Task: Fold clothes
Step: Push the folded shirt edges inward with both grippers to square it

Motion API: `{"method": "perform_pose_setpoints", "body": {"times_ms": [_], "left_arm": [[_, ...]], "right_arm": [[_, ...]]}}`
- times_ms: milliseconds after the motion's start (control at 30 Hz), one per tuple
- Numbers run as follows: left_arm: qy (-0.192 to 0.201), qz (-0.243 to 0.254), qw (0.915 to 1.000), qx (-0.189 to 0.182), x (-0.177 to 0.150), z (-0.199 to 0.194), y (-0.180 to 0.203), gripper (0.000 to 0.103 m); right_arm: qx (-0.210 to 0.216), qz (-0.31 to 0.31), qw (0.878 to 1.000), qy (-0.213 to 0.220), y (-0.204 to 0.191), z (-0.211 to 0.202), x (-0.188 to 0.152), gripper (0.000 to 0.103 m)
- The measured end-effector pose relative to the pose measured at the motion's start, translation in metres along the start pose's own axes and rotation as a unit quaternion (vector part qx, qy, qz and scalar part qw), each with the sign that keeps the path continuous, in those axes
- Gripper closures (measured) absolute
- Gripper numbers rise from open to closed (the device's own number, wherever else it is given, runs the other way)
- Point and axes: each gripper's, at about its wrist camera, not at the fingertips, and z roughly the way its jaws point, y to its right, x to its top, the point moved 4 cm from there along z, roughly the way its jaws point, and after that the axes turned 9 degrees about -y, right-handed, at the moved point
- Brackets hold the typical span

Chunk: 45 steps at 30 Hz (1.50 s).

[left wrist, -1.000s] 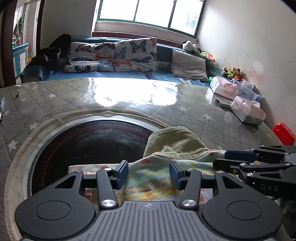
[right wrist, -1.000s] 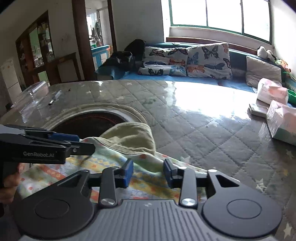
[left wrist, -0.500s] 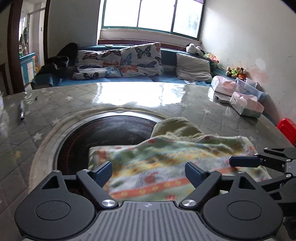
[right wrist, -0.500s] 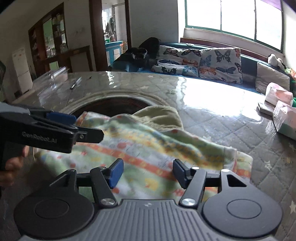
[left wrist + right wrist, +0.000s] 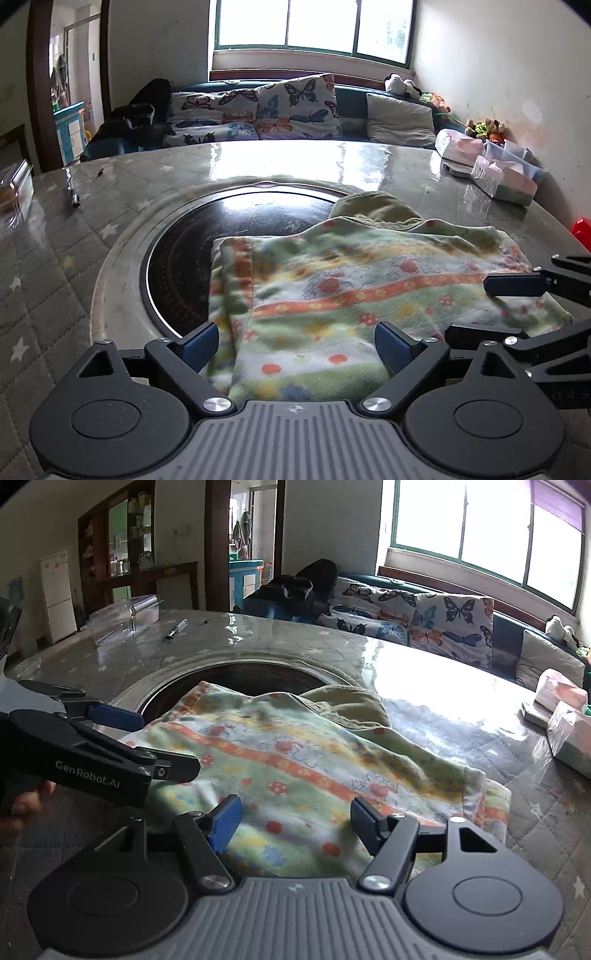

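Observation:
A folded garment with green, yellow and orange stripes and small printed figures (image 5: 351, 295) lies flat on the round table, partly over the dark centre plate (image 5: 177, 258); it also shows in the right wrist view (image 5: 295, 760). An olive-green garment (image 5: 373, 208) lies under its far edge. My left gripper (image 5: 297, 345) is open and empty, just above the near edge of the striped garment. My right gripper (image 5: 293, 821) is open and empty too, over the same near edge. Each gripper shows in the other's view, the right (image 5: 517, 286) and the left (image 5: 118, 716).
The table has a quilted grey cover with stars under clear plastic (image 5: 55, 258). A pen (image 5: 72, 192) lies at far left. Tissue packs and boxes (image 5: 498, 177) stand at far right. A clear plastic box (image 5: 125, 613) sits at the far left edge. A sofa with butterfly cushions (image 5: 266, 107) lies behind.
Both grippers opened and let go of the striped garment, then drew back toward me. The garment now lies spread flat on the table.

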Motion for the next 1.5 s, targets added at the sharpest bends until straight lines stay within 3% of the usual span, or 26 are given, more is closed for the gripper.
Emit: {"method": "perform_pose_setpoints", "body": {"times_ms": [267, 333, 667, 1033, 1500], "left_arm": [[-0.005, -0.021, 0.9998, 0.0, -0.009, -0.005, -0.009, 0.002], [-0.006, -0.026, 0.9997, 0.001, -0.011, -0.008, -0.012, 0.0], [-0.012, -0.055, 0.9983, -0.011, -0.015, -0.014, -0.017, 0.0], [-0.016, -0.061, 0.998, -0.003, -0.015, -0.015, -0.017, 0.0], [-0.021, -0.055, 0.9982, 0.007, -0.017, -0.013, -0.016, 0.0]], "right_arm": [[0.008, -0.009, 1.0, -0.004, -0.012, 0.002, -0.008, 0.026], [0.01, -0.007, 1.0, -0.003, -0.011, 0.0, -0.01, 0.017], [0.005, 0.003, 1.0, -0.006, -0.012, -0.002, -0.017, 0.0], [-0.019, -0.017, 0.999, -0.022, -0.02, 0.006, -0.019, 0.0], [-0.017, -0.017, 0.999, -0.026, -0.019, 0.007, -0.019, 0.0]]}}
